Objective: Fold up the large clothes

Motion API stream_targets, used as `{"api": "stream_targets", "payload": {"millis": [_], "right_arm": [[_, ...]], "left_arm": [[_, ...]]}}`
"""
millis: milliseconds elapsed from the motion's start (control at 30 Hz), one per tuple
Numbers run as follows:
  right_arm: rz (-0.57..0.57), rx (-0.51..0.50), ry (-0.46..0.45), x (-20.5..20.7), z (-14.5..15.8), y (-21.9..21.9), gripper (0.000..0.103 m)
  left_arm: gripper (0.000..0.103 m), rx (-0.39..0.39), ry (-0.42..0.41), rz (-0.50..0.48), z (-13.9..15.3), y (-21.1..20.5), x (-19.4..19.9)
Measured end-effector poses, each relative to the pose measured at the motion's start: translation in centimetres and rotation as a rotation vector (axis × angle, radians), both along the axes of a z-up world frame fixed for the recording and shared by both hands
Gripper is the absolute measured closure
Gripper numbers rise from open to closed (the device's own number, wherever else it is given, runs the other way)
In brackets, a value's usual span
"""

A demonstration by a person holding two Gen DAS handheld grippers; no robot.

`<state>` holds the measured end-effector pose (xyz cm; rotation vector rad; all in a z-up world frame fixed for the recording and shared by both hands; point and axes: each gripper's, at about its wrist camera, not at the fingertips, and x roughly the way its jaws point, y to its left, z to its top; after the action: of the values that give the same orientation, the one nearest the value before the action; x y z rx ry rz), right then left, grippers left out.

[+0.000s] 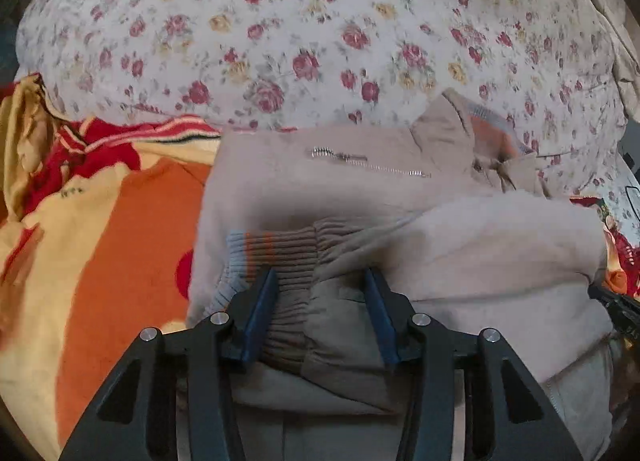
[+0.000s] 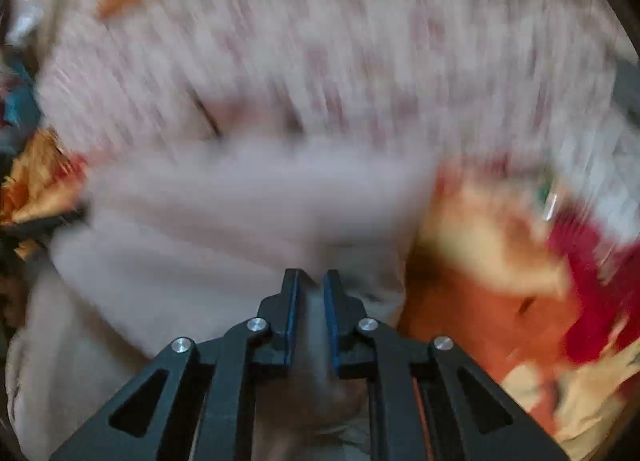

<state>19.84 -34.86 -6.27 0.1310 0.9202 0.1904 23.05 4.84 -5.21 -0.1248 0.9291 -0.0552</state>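
A beige zip jacket (image 1: 360, 189) with a silver pocket zipper (image 1: 368, 163) and a ribbed hem striped grey and orange lies partly folded on the bed. My left gripper (image 1: 320, 281) stands over the ribbed hem (image 1: 288, 257), its blue pads wide apart with bunched hem fabric between them. In the blurred right wrist view my right gripper (image 2: 311, 281) is shut on a fold of the same beige jacket (image 2: 224, 221), which fills the left and middle of that view.
A floral quilt (image 1: 304, 33) rises behind the jacket. An orange, yellow and red blanket (image 1: 100, 229) lies under it and also shows in the right wrist view (image 2: 500, 281). The right gripper's tip (image 1: 616, 305) shows at the right edge of the left wrist view.
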Motion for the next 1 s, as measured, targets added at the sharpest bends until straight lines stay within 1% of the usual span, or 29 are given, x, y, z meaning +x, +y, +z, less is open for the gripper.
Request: {"api": "stream_targets", "payload": {"millis": [33,67,100,133,200,233,267,300,333,367,433,467,500,533,600,633,667,700,733,767,800,833,867,900,933,967,1000], "right_arm": [[-0.005,0.02,0.03,0.3,0.2,-0.4,0.092],[-0.025,0.027,0.056,0.5,0.8,-0.8,0.094],[-0.071,0.013,0.022,0.4,2.0,-1.1,0.095],[-0.125,-0.008,-0.053,0.2,3.7,-1.3,0.094],[-0.173,-0.027,-0.163,0.6,5.7,-1.0,0.093],[-0.177,-0.032,-0.203,1.3,6.5,-0.4,0.088],[-0.159,-0.045,-0.218,2.5,6.8,0.4,0.079],[-0.148,-0.057,-0.201,3.5,6.3,0.9,0.072],[-0.143,-0.077,-0.168,4.8,5.4,1.3,0.058],[-0.149,-0.105,-0.112,6.1,3.8,1.3,0.055],[-0.158,-0.156,0.062,8.5,-1.0,0.5,0.054],[-0.168,-0.084,0.062,8.6,-2.0,-0.7,0.054],[-0.177,-0.048,0.066,8.6,-1.6,-1.1,0.054],[-0.178,-0.036,0.073,8.7,-1.3,-1.3,0.054],[-0.155,-0.056,0.07,8.4,-1.1,-1.1,0.055],[-0.175,-0.06,0.064,8.1,-0.4,-1.1,0.056],[-0.197,-0.07,0.052,7.9,0.3,-1.2,0.057],[-0.213,-0.089,0.009,7.2,1.9,-0.7,0.057],[-0.202,-0.092,-0.043,6.5,3.3,0.2,0.057],[-0.174,-0.101,-0.11,5.5,5.4,1.5,0.057],[-0.152,-0.11,-0.152,4.8,6.5,2.6,0.057],[-0.133,-0.11,-0.174,4.7,7.1,3.4,0.055],[-0.097,-0.099,-0.189,4.4,7.4,4.6,0.051],[-0.058,-0.076,-0.172,4.2,6.8,5.7,0.049],[-0.048,-0.071,-0.15,4.9,6.3,6.2,0.048],[-0.037,-0.078,-0.111,5.2,4.8,6.6,0.049],[-0.025,-0.113,-0.053,5.7,2.7,7.1,0.049]], "left_arm": [[0.069,-0.002,-0.003,0.007,0.1,-0.1,-0.1],[0.069,-0.002,-0.002,0.013,0.0,-0.1,-0.2],[0.069,0.004,-0.003,0.018,0.1,-0.2,-0.3],[0.069,0.015,-0.008,0.019,0.2,-0.4,-0.3],[0.068,0.024,-0.006,0.025,0.1,-0.7,-0.4],[0.066,0.026,-0.006,0.025,0.1,-0.8,-0.4],[0.064,0.025,-0.006,0.024,0.1,-0.9,-0.2],[0.062,0.015,-0.007,0.02,0.0,-0.6,-0.3],[0.057,0.003,-0.007,0.015,-0.1,-0.6,-0.2],[0.054,-0.004,-0.006,0.01,-0.2,-0.5,-0.2],[0.052,-0.02,-0.008,-0.001,-0.3,-0.6,-0.1],[0.049,-0.022,-0.004,-0.005,-0.4,-0.7,0.0],[0.047,-0.017,0.0,-0.011,-0.5,-0.8,0.1],[0.046,-0.008,0.003,-0.016,-0.5,-1.0,0.2],[0.045,0.006,0.005,-0.021,-0.6,-1.2,0.3],[0.045,0.006,-0.003,-0.019,-0.4,-1.2,0.1],[0.046,-0.002,-0.022,-0.011,0.1,-1.0,-0.2],[0.047,-0.009,-0.047,-0.004,0.6,-0.8,-0.5],[0.049,-0.003,-0.092,0.002,1.6,-0.7,-0.8],[0.049,0.005,-0.137,0.0,2.4,-0.8,-1.2],[0.049,0.018,-0.201,-0.003,3.3,-1.0,-1.6],[0.049,0.031,-0.242,-0.005,3.8,-1.3,-1.8],[0.049,0.043,-0.271,-0.021,4.1,-1.8,-1.7],[0.049,0.051,-0.266,-0.046,3.8,-2.3,-1.1],[0.049,0.061,-0.23,-0.065,3.0,-2.8,-0.2],[0.049,0.072,-0.158,-0.075,1.6,-3.2,0.9],[0.049,0.082,-0.064,-0.074,-0.3,-3.3,1.9]]}}
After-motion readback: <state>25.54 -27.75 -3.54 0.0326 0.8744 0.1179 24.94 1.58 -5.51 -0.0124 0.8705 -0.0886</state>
